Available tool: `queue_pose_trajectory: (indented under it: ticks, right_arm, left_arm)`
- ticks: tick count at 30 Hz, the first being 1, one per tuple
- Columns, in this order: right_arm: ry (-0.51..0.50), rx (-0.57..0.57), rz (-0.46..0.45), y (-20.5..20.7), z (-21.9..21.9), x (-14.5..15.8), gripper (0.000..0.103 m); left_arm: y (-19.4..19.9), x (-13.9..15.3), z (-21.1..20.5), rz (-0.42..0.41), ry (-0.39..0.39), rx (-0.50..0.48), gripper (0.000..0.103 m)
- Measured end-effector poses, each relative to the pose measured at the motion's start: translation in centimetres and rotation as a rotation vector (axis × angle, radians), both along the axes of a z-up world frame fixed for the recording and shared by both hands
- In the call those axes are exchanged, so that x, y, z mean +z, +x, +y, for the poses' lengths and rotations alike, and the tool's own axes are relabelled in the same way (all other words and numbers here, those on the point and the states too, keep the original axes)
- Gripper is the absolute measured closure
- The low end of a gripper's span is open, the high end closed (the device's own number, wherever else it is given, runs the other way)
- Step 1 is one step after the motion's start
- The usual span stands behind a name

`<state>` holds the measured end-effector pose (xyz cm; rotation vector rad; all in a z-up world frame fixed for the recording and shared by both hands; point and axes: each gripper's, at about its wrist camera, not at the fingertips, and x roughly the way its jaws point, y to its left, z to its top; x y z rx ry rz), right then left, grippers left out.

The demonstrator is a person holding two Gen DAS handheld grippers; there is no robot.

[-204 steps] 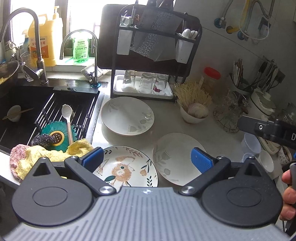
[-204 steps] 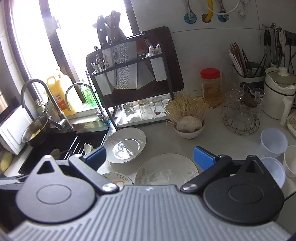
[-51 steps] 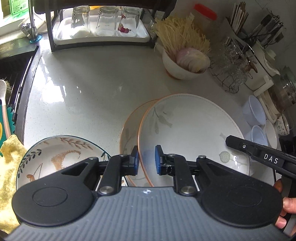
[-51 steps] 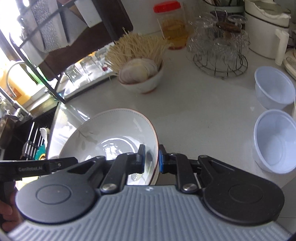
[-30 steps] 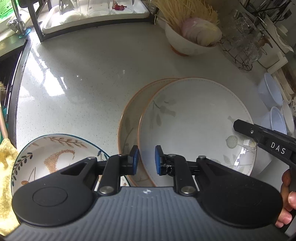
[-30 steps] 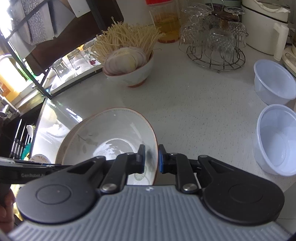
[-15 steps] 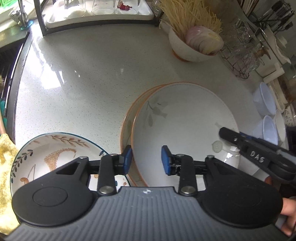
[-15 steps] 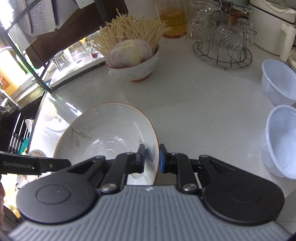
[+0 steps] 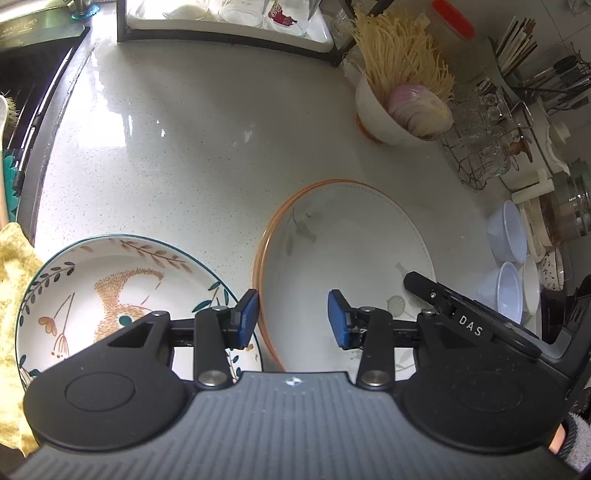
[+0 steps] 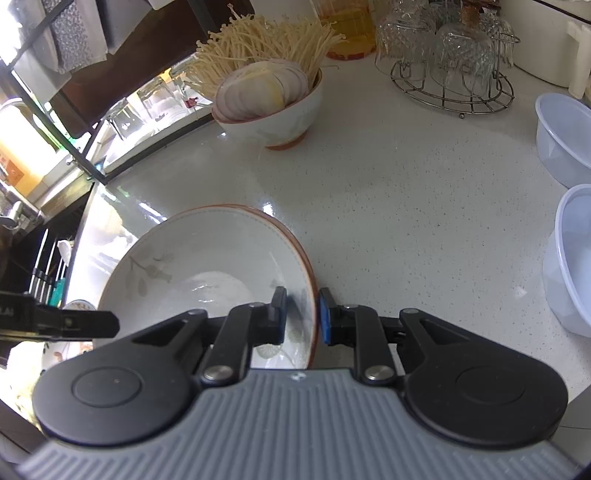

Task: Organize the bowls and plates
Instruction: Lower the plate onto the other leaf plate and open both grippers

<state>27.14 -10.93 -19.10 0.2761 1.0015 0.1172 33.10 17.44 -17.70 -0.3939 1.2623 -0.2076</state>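
Two white plates with orange rims (image 9: 343, 240) lie stacked on the counter; the top one also shows in the right wrist view (image 10: 207, 266). My left gripper (image 9: 293, 317) is open above the stack's near left rim, holding nothing. My right gripper (image 10: 301, 314) has its jaws slightly parted around the top plate's right rim; its pads look just off the rim. The right gripper's finger (image 9: 443, 299) reaches over the plates in the left view. A floral plate with a teal rim (image 9: 110, 295) lies to the left of the stack.
A bowl of noodles and sliced onion (image 9: 399, 114) stands behind the stack. Clear plastic bowls (image 10: 569, 258) and a wire rack of glasses (image 10: 450, 62) are to the right. A tray of glasses (image 9: 229, 18) is at the back, the sink (image 9: 22, 92) and a yellow cloth (image 9: 14, 280) at left.
My left gripper has opened and let go of the top plate, which now rests squarely on the lower plate. My right gripper's jaws have loosened around the rim.
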Motion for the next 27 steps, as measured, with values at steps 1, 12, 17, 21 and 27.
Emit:
queue_pose_trajectory:
  ticks: [1,12,17,21,27]
  right_arm:
    - [-0.001,0.001,-0.003,0.0,0.0,0.0,0.081]
    - [-0.005,-0.021,-0.061,-0.4,-0.4,1.3,0.081]
    - [0.007,-0.011,-0.112,-1.4,-0.5,3.5,0.081]
    - [0.015,0.01,-0.158,-2.6,-0.3,5.7,0.081]
    - [0.034,0.044,-0.241,-4.6,-0.1,9.3,0.081]
  left_arm:
    - [-0.2,0.1,0.1,-0.004,0.001,0.001,0.056]
    - [-2.3,3.1,0.7,-0.117,0.052,0.011,0.055]
    - [-3.9,5.1,0.8,-0.186,0.078,0.017,0.055]
    - [-5.3,6.9,1.0,-0.235,0.099,0.018,0.055]
    - [-8.1,9.6,1.3,-0.307,0.11,0.039,0.055]
